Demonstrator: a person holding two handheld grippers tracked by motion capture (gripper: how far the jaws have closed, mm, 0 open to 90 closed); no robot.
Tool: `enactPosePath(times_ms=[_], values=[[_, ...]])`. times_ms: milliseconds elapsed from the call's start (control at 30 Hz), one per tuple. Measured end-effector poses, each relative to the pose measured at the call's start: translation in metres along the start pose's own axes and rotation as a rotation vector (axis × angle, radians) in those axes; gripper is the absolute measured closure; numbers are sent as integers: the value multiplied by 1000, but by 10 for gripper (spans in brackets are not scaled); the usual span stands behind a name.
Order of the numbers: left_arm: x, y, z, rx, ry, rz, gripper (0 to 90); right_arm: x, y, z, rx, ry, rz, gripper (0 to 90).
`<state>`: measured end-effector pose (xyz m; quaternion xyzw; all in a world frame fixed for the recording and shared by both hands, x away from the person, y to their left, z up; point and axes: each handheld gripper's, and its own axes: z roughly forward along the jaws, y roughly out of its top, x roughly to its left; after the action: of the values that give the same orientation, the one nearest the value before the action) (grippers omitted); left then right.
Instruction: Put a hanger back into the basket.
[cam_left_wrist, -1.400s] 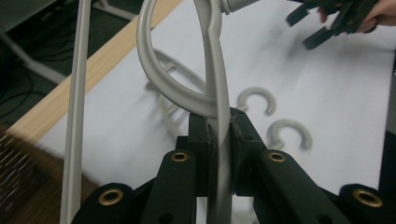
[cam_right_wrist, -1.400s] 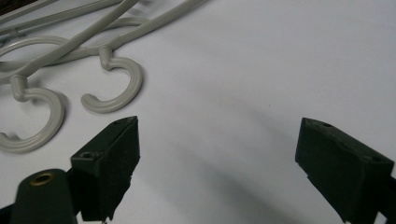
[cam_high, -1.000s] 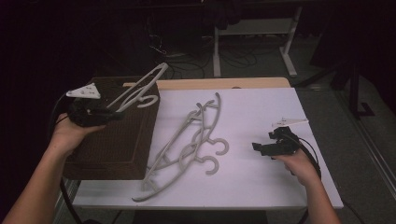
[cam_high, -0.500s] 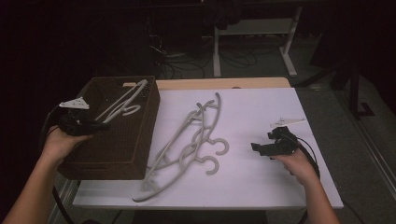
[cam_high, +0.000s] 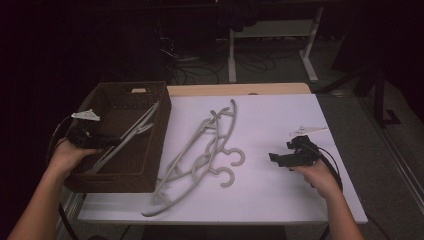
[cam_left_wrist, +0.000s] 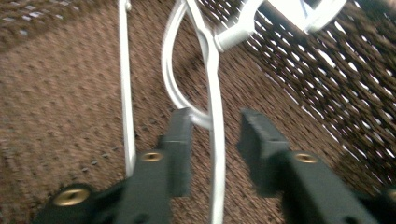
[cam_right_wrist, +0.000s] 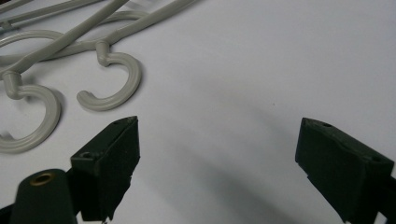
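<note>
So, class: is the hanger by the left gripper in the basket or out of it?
In. The hanger lies inside the basket, between the left gripper's parted fingers.

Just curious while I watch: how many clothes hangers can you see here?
3, as far as I can tell: one hanger in the basket on the left, and a pile of two hangers overlapping on the white table. The tangle may hide another.

One basket (cam_high: 127, 172), dark brown wicker, on the worktop (cam_high: 280, 200). One grey hanger (cam_high: 131, 134) inside the basket. Hangers on the worktop (cam_high: 200, 160): tangled pile, two hooks visible, looks like three, exact count unclear. Two hand-held grippers: left (cam_high: 92, 140), right (cam_high: 280, 159). Two hands.
</note>
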<state>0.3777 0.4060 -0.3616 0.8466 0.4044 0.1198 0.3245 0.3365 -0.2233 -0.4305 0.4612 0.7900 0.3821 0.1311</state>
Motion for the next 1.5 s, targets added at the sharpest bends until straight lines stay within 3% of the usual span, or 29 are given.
enactPosePath(times_ms=[100, 300, 633, 1000, 1300, 1500], values=[[0, 0, -3, -28, 2, -8, 521, 0, 0, 0, 0, 0, 0, 133], [-7, 8, -9, -97, -59, -29, 367, 1, 1, 0, -2, 2, 3, 133], [-38, 35, -14, -211, -152, -11, 279, 1, 1, -1, -7, 2, 0, 133], [-93, 73, -7, -262, -236, 56, 238, 0, 1, 0, -4, 5, 0, 133], [-144, 96, 19, -259, -305, 116, 231, 0, 1, -1, -8, 6, -2, 133], [-176, 102, 42, -233, -339, 162, 231, 0, 1, -1, -11, 9, -2, 132]])
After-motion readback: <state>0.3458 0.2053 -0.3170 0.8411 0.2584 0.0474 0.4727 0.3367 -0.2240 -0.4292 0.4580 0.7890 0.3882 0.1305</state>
